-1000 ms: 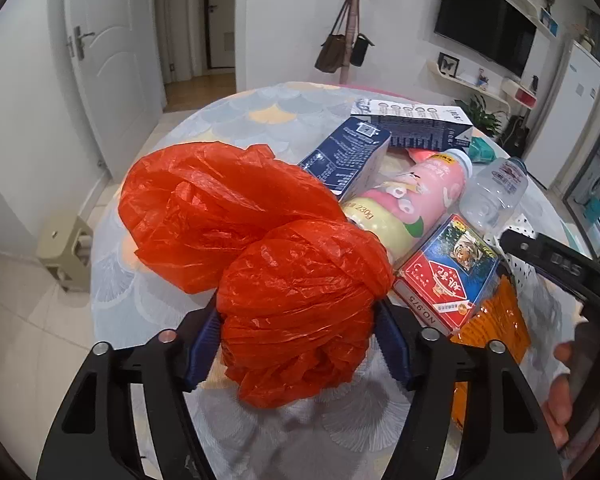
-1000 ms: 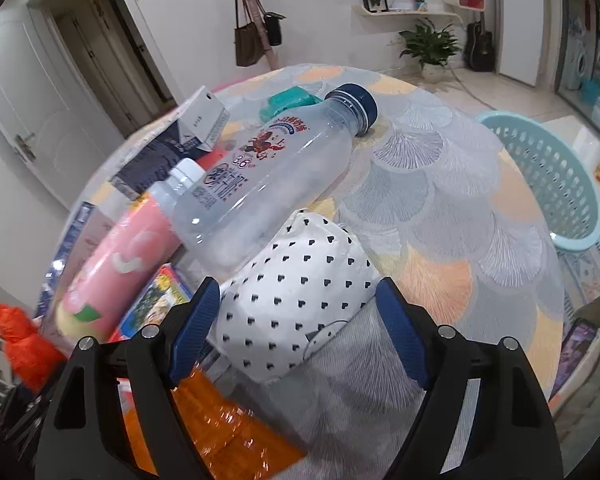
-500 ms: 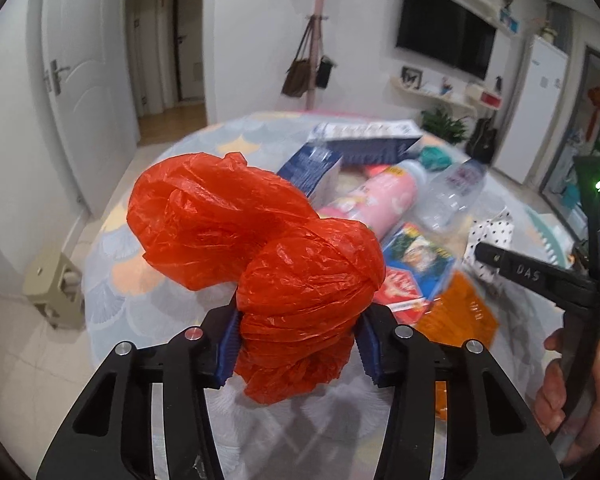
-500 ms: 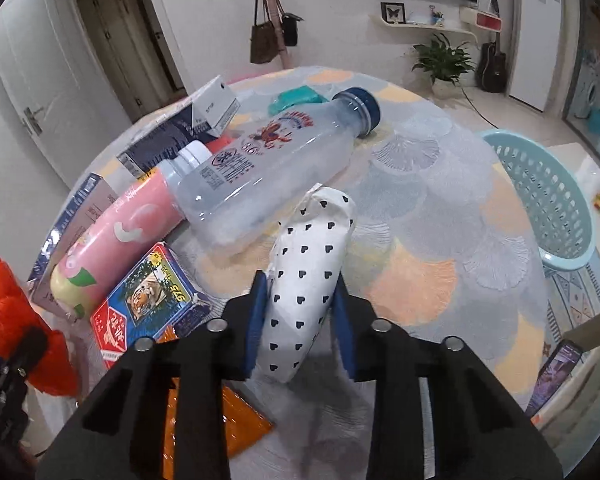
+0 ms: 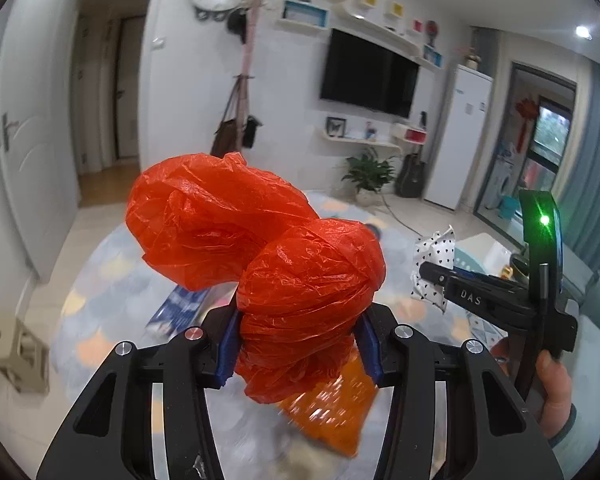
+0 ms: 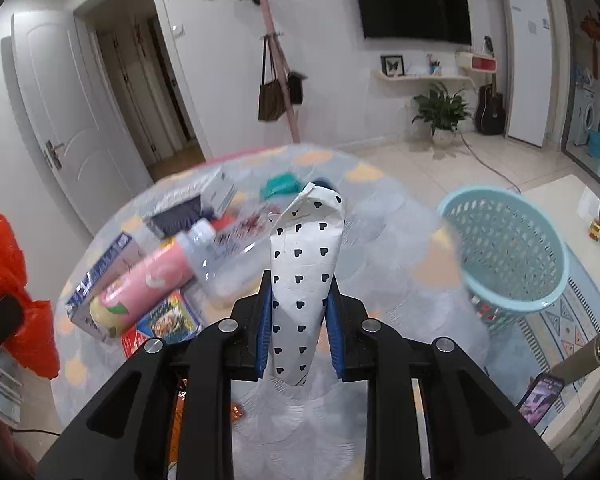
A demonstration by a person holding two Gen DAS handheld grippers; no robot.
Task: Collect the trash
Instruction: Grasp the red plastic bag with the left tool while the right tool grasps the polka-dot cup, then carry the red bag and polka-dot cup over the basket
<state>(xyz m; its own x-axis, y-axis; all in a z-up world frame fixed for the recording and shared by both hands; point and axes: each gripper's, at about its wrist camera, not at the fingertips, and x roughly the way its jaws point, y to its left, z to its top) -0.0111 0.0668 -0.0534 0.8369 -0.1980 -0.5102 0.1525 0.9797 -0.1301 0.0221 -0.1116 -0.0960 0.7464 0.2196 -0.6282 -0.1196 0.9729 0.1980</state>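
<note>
Left wrist: my left hand-held gripper (image 5: 298, 346) is clamped on the red bag (image 5: 260, 240), now lifted off the surface (image 5: 100, 280).
Right wrist: my right hand-held gripper (image 6: 300, 326), squeezed on the dotted paper cup (image 6: 304, 280), has risen too.
Meaning: both pieces are ready for the blue basket (image 6: 512, 248).

I see the basket (image 6: 508, 256) on the floor right of the table (image 6: 380, 240). On the table, left side: a bottle (image 6: 148, 280) between a carton (image 6: 100, 268) and a box (image 6: 168, 316); a packet (image 6: 280, 186) lies behind.
</note>
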